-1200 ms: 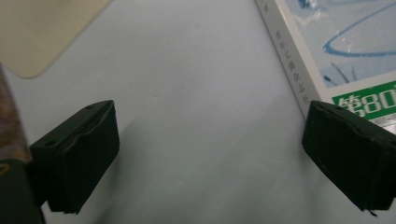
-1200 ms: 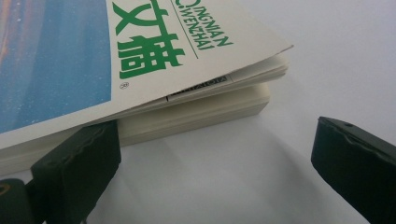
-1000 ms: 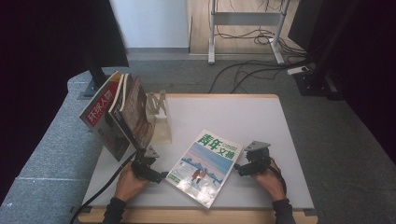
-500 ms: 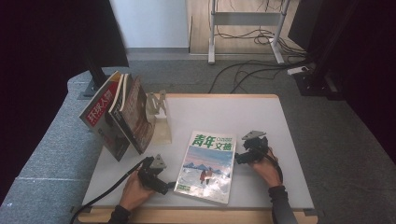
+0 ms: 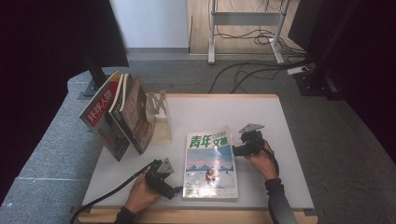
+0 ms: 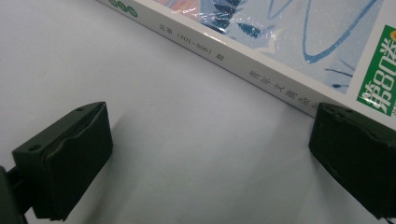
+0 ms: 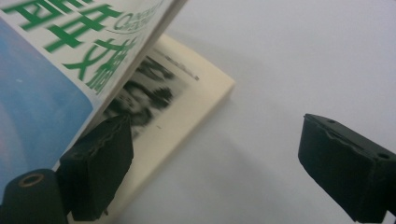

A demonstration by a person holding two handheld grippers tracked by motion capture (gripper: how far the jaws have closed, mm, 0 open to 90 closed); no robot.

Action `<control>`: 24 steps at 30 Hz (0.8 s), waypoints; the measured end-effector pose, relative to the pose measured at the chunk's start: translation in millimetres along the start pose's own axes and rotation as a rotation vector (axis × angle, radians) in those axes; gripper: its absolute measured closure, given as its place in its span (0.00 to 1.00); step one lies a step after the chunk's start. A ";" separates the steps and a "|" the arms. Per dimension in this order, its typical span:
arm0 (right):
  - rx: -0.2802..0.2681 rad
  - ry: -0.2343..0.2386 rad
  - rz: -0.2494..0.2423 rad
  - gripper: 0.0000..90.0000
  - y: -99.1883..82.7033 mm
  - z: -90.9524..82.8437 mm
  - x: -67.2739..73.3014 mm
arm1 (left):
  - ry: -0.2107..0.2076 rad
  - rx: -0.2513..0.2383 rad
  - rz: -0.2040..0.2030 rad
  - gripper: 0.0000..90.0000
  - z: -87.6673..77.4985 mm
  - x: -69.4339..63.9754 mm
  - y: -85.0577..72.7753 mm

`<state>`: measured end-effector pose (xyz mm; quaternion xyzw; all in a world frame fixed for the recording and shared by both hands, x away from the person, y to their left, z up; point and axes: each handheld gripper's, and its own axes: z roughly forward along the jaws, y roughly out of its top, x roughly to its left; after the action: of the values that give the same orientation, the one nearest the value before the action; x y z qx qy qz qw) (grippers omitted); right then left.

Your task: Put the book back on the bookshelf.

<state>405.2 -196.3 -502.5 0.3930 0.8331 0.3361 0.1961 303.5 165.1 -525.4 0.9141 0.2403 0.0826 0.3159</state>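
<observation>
Green-titled paperback magazine (image 5: 210,163) flat on white table (image 5: 280,116) between both hands — left gripper (image 5: 173,190) wide beside its spine; right gripper (image 5: 236,150) wide, just been closing, one jaw under lifted cover.

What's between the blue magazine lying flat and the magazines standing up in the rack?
In the high view, bare white table lies between the flat magazine and the standing magazines; the rack's pale base sits beside them.
</observation>
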 end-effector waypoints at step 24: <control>0.109 0.268 -0.122 0.24 -10.9 -15.4 16.1 | -0.002 -0.006 0.001 0.00 -0.2 0.2 -1.2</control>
<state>380.5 -194.9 -500.5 0.3033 0.8912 0.3273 0.0817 303.1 166.1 -526.0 0.9134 0.2392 0.0828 0.3187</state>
